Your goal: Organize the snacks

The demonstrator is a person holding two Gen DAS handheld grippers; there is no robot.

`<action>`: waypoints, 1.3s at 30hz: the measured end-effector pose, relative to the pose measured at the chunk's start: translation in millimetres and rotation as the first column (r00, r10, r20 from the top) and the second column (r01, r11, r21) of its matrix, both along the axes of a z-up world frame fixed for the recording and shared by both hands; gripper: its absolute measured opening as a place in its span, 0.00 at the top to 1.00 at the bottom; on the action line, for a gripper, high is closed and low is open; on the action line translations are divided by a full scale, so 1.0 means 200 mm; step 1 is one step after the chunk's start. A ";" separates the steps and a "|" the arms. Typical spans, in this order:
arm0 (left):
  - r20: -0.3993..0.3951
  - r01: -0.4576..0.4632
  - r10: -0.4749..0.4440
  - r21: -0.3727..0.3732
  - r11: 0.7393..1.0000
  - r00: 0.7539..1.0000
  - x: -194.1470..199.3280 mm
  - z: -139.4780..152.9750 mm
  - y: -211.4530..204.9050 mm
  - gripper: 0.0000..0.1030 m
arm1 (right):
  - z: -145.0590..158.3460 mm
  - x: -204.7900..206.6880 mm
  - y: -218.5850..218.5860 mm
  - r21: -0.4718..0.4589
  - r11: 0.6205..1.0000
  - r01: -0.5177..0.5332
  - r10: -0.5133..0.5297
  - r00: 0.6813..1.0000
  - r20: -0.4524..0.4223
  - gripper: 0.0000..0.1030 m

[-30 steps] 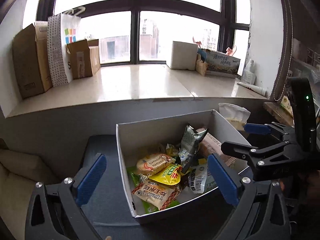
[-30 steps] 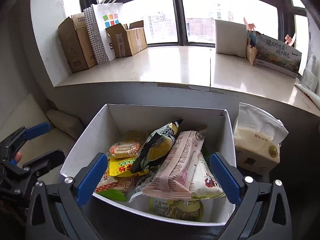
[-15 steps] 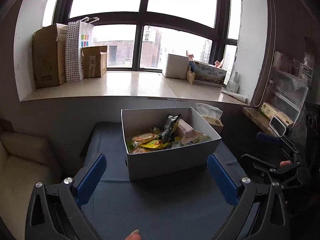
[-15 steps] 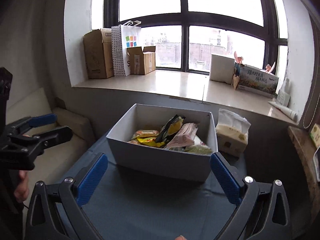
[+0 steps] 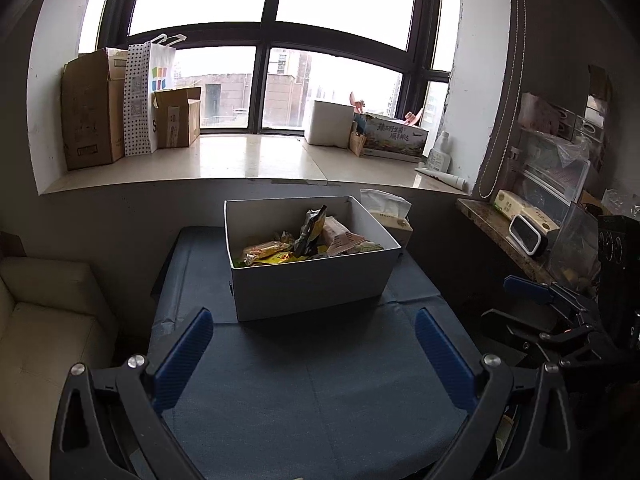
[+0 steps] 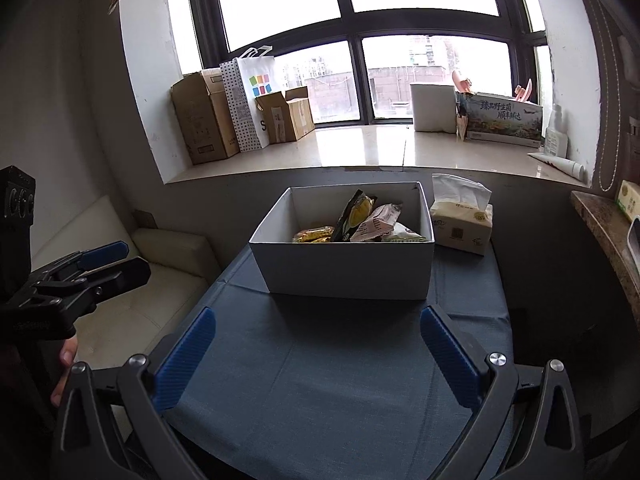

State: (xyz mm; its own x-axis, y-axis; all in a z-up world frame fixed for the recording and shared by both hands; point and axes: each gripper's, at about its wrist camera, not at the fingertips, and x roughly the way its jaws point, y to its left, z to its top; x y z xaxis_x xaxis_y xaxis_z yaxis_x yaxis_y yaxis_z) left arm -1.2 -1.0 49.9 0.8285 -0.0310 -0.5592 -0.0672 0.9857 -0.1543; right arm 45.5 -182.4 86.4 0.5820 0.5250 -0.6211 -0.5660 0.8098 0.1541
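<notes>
Daylight is pouring through a wide window behind a stone sill (image 5: 240,160), where brown cardboard boxes (image 5: 94,110) are standing beside a dotted white paper bag (image 5: 150,96) showing coloured squares. Farther right on the sill, a long carton (image 6: 504,120) is displaying large Chinese characters over a landscape print; the smaller writing is too small to read.

Below the sill, a table covered in a dark blue cloth (image 5: 312,376) is carrying an open white box (image 5: 312,286) holding the snacks (image 5: 304,242): yellow, orange, pink and dark wrappers are piling inside, one dark packet (image 6: 354,216) standing upright. Their print is unreadable. A tissue pack (image 6: 462,224) is sitting just beside the box's right wall.

The left gripper (image 5: 312,354) is hovering low over the cloth in front of the box, its blue-padded jaws spread wide and holding nothing. The right gripper (image 6: 318,350) is hovering likewise, jaws spread wide and empty. A cream sofa (image 6: 160,280) is lying left of the table. Nothing is standing between the grippers and the box.
</notes>
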 end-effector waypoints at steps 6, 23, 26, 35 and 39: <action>0.005 0.015 -0.015 0.031 0.999 1.000 0.01 0.01 -0.04 0.00 | 0.02 0.00 -0.01 -0.014 1.000 0.022 -0.022 1.000 0.010 0.00; 0.001 0.019 -0.019 0.021 1.000 1.000 0.03 0.01 -0.04 0.00 | 0.00 -0.01 -0.01 -0.013 1.000 0.024 -0.024 1.000 -0.011 0.00; 0.000 0.021 -0.021 0.022 1.000 1.000 0.04 0.00 -0.03 0.00 | 0.00 -0.01 -0.01 -0.013 1.000 0.023 -0.023 1.000 -0.013 0.00; 0.000 0.015 -0.015 0.022 1.000 1.000 0.03 0.00 -0.04 0.00 | 0.01 -0.01 0.00 -0.015 1.000 0.016 -0.016 1.000 -0.010 0.00; 0.000 0.016 -0.016 0.017 1.000 1.000 0.03 0.00 -0.03 0.00 | 0.01 -0.01 0.00 -0.016 1.000 0.015 -0.015 1.000 -0.009 0.00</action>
State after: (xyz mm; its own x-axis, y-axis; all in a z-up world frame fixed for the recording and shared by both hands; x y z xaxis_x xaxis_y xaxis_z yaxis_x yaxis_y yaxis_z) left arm 4.9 -7.5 50.4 0.8280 -0.0352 -0.5597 -0.0510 0.9892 -0.1377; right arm 43.2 -182.7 88.1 0.5837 0.5067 -0.6345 -0.5528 0.8203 0.1466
